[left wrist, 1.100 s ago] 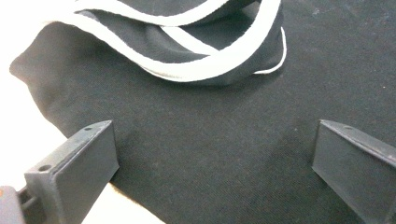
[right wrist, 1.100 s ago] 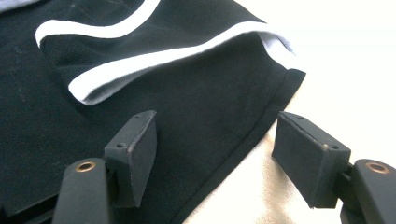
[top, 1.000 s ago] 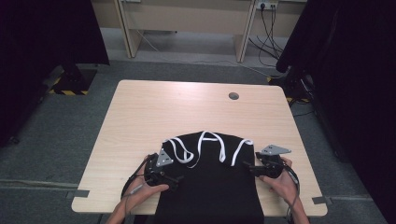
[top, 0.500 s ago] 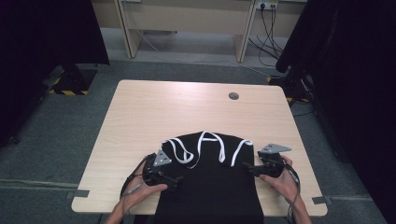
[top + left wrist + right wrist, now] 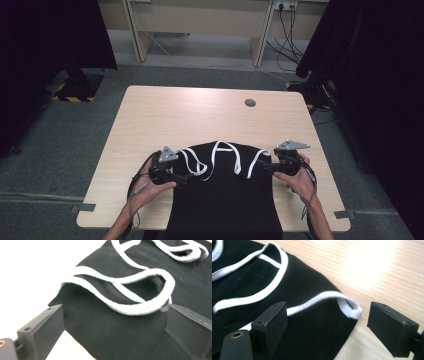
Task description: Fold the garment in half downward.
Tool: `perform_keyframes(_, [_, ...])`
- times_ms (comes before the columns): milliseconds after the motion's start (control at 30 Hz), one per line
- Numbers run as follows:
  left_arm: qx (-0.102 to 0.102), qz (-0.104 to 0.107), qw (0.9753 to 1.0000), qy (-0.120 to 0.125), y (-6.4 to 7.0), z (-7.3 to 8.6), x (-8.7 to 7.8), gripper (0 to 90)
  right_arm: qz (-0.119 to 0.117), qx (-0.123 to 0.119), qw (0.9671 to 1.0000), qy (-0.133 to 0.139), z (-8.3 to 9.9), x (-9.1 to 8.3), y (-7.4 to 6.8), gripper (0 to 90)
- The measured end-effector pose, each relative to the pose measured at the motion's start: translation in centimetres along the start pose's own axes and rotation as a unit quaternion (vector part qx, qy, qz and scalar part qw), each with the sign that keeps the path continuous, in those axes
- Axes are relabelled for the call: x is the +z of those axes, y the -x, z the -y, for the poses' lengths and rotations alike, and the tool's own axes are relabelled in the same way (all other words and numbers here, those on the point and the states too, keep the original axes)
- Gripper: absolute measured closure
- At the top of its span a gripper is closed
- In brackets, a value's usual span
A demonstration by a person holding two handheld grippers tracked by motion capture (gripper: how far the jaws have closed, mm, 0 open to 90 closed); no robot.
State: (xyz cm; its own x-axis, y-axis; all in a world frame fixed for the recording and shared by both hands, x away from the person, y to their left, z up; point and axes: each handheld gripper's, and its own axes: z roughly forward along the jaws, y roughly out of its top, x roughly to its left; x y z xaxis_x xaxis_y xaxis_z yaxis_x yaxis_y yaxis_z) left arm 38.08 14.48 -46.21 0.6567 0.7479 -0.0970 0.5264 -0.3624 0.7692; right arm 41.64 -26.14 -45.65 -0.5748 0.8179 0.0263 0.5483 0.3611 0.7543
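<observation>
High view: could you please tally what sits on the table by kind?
Black garment with white trim: 1
Handheld grippers: 2, left gripper and right gripper
Total: 3

The high view is evenly lit on the wooden table (image 5: pixel 210 115), while the surroundings are dark. In the left gripper view the tabletop is overexposed to white and the white trim (image 5: pixel 140 308) is slightly blurred. The right gripper view has strong glare on the wood.
</observation>
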Motion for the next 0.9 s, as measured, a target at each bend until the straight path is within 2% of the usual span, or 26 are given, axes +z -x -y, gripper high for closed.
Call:
perform_keyframes(67, [-0.004,-0.006,1.0000,0.002,-0.5,-0.7,0.4,1.3,-0.005,-0.001,1.0000,-0.005,-0.4,0.4,0.1,16.4])
perform_keyframes(133, [0.000,-0.015,0.9999,0.002,-0.8,-1.5,0.9,1.3,-0.008,0.001,0.9999,-0.008,-0.8,0.8,0.3,16.2])
perform_keyframes(233, [-0.002,-0.020,0.9998,-0.001,-1.3,-2.5,1.7,1.3,-0.006,-0.001,0.9998,-0.018,-1.3,1.7,0.8,16.3])
perform_keyframes(333, [-0.010,-0.024,0.9996,-0.013,-2.1,-3.3,2.7,1.3,-0.012,0.003,0.9997,-0.022,-1.7,2.4,1.3,16.2])
perform_keyframes(567, [-0.025,-0.033,0.9982,-0.043,-3.7,-3.8,5.2,1.4,-0.018,-0.005,0.9990,-0.042,-2.3,4.2,1.6,16.2])
perform_keyframes(667, [-0.021,-0.036,0.9977,-0.053,-4.1,-3.7,5.8,2.1,-0.019,-0.017,0.9984,-0.050,-2.5,4.6,1.5,16.3])
perform_keyframes(700, [-0.020,-0.036,0.9977,-0.053,-4.1,-3.6,6.0,5.1,-0.018,-0.019,0.9983,-0.053,-2.5,4.8,1.4,16.6])
perform_keyframes(800, [0.003,-0.046,0.9977,-0.051,-3.9,-3.4,6.2,7.4,-0.025,-0.028,0.9978,-0.055,-2.4,5.1,1.2,21.7])
perform_keyframes(833, [0.004,-0.042,0.9979,-0.049,-3.9,-3.4,6.2,9.8,-0.027,-0.034,0.9977,-0.052,-2.4,5.1,1.1,25.4])
perform_keyframes(900, [0.012,-0.033,0.9986,-0.039,-3.6,-3.3,5.9,19.9,-0.038,-0.042,0.9972,-0.049,-2.3,4.9,0.8,37.7])
